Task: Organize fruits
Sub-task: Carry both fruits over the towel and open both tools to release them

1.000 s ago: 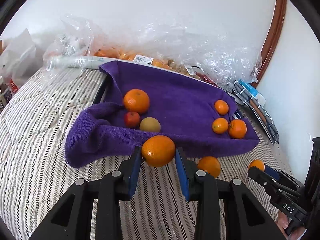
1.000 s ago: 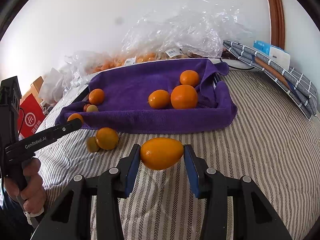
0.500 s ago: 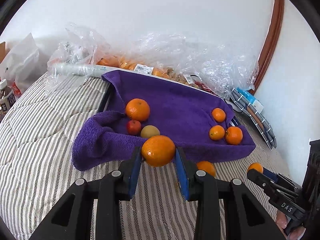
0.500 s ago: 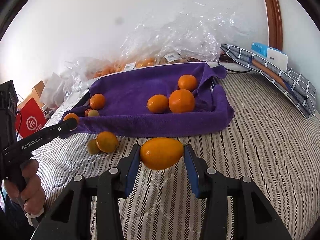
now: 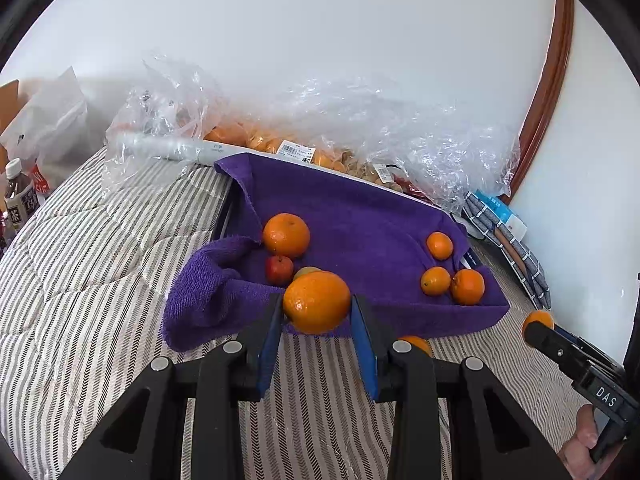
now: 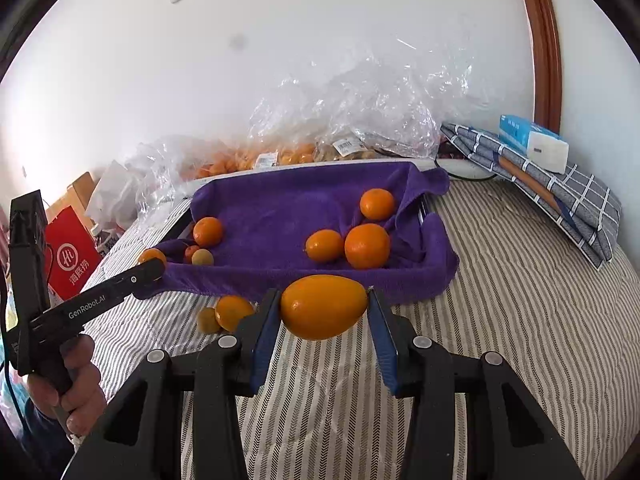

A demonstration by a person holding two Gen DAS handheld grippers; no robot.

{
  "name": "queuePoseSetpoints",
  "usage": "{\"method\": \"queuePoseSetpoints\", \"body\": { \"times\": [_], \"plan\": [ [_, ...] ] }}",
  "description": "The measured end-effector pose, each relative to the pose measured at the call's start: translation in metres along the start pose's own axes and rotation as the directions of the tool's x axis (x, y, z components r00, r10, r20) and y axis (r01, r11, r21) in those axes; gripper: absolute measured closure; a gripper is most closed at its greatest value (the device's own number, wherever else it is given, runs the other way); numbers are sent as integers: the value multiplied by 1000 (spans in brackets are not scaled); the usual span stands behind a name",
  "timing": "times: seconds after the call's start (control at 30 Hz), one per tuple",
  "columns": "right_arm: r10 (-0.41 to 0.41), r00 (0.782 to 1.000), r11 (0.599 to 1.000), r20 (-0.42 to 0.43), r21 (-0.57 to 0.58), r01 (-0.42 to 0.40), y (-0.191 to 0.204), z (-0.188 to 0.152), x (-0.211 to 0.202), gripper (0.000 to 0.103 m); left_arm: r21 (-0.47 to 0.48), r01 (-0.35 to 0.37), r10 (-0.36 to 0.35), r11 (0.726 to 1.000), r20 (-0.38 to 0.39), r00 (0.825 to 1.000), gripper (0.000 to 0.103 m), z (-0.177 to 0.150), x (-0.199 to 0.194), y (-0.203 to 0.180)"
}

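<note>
Purple towel [image 5: 360,216] lines a tray just ahead of both grippers, on striped bedding [image 5: 100,272]; left gripper [image 5: 316,334] is clamped on a round orange [image 5: 317,302], blue pads pressed to both sides, fruit held clear of the bedding at the towel's near edge; right gripper [image 6: 323,330] is closed on an egg-shaped orange-yellow fruit [image 6: 323,306], pads tight on its ends, also off the bedding, just short of the towel's front rim.

Beyond left gripper, on the towel: big orange [image 5: 286,235], small red fruit [image 5: 279,270] touching it, yellowish fruit partly hidden behind the held orange; ahead-right, 3 small oranges [image 5: 452,276] grouped near the towel's right end.

Ahead-left of right gripper, on bare bedding: 2 loose fruits [image 6: 226,315], touching, approx. beside its left finger.

Behind the tray: clear plastic bags [image 6: 360,112] w/ more fruit against the wall; folded checked cloth [image 6: 560,188] far right w/ a tissue box [image 6: 532,143] on it.
</note>
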State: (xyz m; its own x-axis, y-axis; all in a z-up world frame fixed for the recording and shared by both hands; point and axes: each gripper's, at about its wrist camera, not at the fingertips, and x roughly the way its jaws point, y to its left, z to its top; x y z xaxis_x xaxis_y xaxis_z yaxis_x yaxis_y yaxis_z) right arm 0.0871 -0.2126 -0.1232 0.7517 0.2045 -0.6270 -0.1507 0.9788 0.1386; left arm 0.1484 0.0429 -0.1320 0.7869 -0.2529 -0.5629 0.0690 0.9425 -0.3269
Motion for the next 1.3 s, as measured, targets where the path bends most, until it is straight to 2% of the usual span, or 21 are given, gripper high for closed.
{"method": "queuePoseSetpoints", "body": {
  "times": [0.17,0.3,0.7,0.87,0.97,1.1,1.23,1.3],
  "plan": [
    [-1,1000,1000,20,-15,2,0,15,1,59,-36,-7,8,999,3,1000,70,14,-6,11],
    [0,999,1000,48,-28,2,-1,31,8,59,3,-46,45,999,29,999,70,33,-5,11],
    [30,996,999,78,-36,-27,-18,82,63,59,33,-52,50,998,42,998,70,74,44,-4],
    [23,999,1000,28,-3,-23,-31,79,95,59,27,-45,44,999,45,998,70,69,58,-1],
    [24,1000,999,-18,32,-23,-39,74,111,59,34,-41,40,999,20,999,70,63,64,2],
    [19,999,999,-43,37,-18,-44,69,119,59,56,-51,50,997,16,999,70,57,66,3],
    [46,997,998,-64,53,-43,-45,65,124,59,43,6,-5,999,-25,1000,70,54,73,1],
    [40,997,998,-65,45,-37,-43,64,125,59,59,6,-4,998,-37,999,70,51,75,-3]
  ]
}}
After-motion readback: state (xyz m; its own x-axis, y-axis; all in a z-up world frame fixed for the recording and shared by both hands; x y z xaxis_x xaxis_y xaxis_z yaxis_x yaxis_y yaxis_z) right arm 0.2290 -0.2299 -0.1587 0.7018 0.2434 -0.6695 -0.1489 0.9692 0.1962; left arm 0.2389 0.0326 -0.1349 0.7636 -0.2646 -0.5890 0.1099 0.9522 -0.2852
